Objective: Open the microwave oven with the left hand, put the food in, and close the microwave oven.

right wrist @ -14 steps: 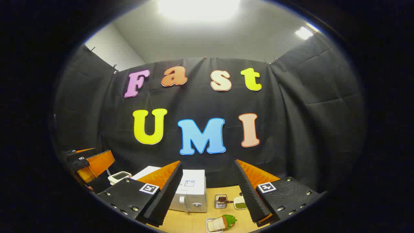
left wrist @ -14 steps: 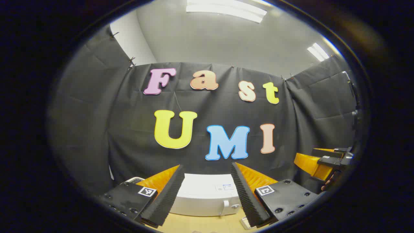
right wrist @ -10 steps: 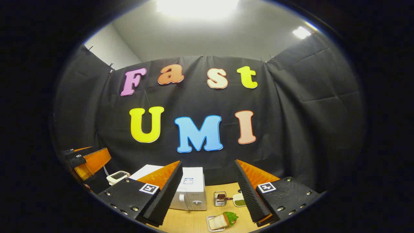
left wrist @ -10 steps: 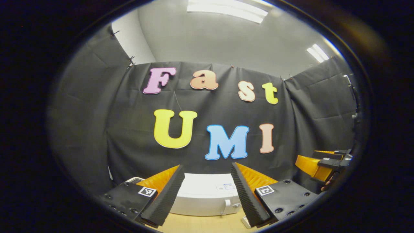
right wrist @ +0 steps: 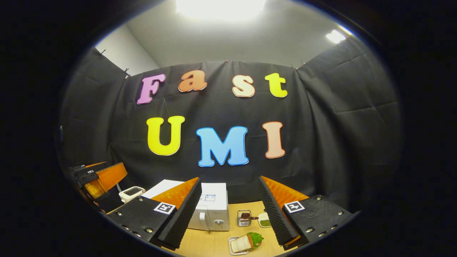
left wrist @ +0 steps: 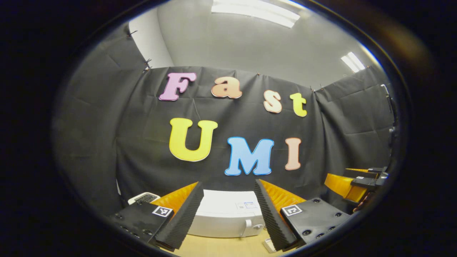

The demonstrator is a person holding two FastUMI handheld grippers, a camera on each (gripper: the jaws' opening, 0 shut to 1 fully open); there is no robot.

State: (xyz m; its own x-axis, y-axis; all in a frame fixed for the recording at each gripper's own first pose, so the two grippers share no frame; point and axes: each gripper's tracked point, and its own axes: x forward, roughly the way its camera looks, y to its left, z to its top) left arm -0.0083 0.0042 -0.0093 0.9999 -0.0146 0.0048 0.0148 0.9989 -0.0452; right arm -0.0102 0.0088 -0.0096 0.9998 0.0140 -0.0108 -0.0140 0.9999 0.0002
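The white microwave oven (left wrist: pixel 228 219) is sitting at the bottom centre of the left gripper view, door shut, its pale handle (left wrist: pixel 246 227) showing between my left gripper's fingers. In the right gripper view it is lying lower left of centre (right wrist: pixel 213 210), partly behind a finger. The food, a sandwich with a green leaf on a small tray (right wrist: pixel 244 243), is resting at the bottom centre of that view, in front of the oven and well apart from it.

I am holding my left gripper (left wrist: pixel 228 214) wide open and empty, hovering short of the handle. My right gripper (right wrist: pixel 228 210) is likewise spread wide, carrying nothing, above the wooden table (right wrist: pixel 210 244).

I am judging the risks: coming in off-line, my left fingers may slide off the slim handle, or a hard pull may drag the light oven across the table. The door may also swing toward the tray.

Around them, a small wire basket (right wrist: pixel 244 218) and a dish of something green (right wrist: pixel 265 222) are standing just behind the sandwich, crowding the path of my right gripper. A white toaster-like appliance (right wrist: pixel 132 193) is sitting at the left, beside the oven.
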